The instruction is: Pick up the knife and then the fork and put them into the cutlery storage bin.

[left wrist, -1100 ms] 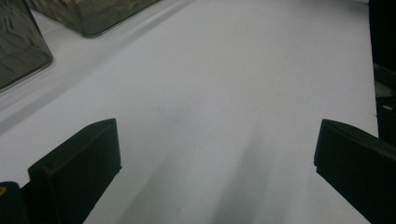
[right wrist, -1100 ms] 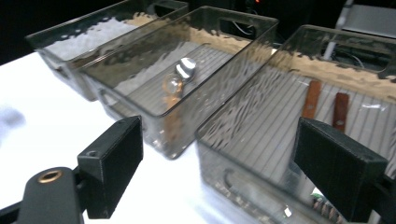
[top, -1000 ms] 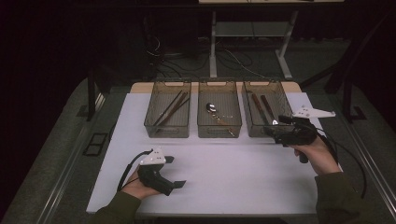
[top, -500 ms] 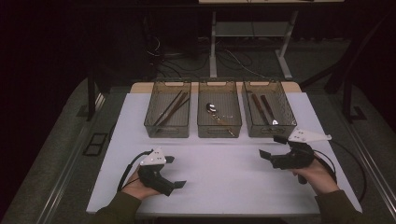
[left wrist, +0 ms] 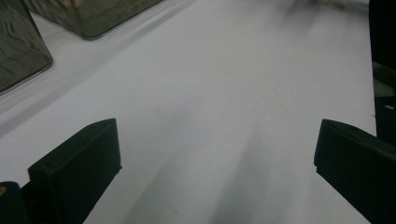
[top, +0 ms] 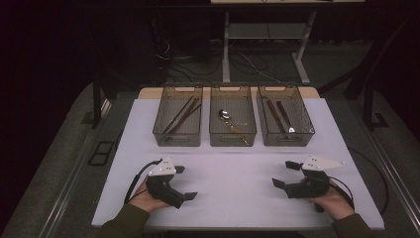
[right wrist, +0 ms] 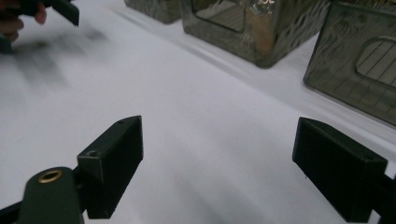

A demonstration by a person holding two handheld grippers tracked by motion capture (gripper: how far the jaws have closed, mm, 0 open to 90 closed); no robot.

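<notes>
We see the white desk with three bins at its far edge, the right hand-held gripper pulled back from the right bin to near right, released and empty like the left hand-held gripper, so sorting looks finished.

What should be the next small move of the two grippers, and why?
Probably none beyond resting: the work looks finished. The left gripper and right gripper both sit low near the table's front edge, jaws open with nothing between them. The chopsticks, spoon and dark utensils each lie in a separate bin, and no loose item shows on the white surface.
</notes>
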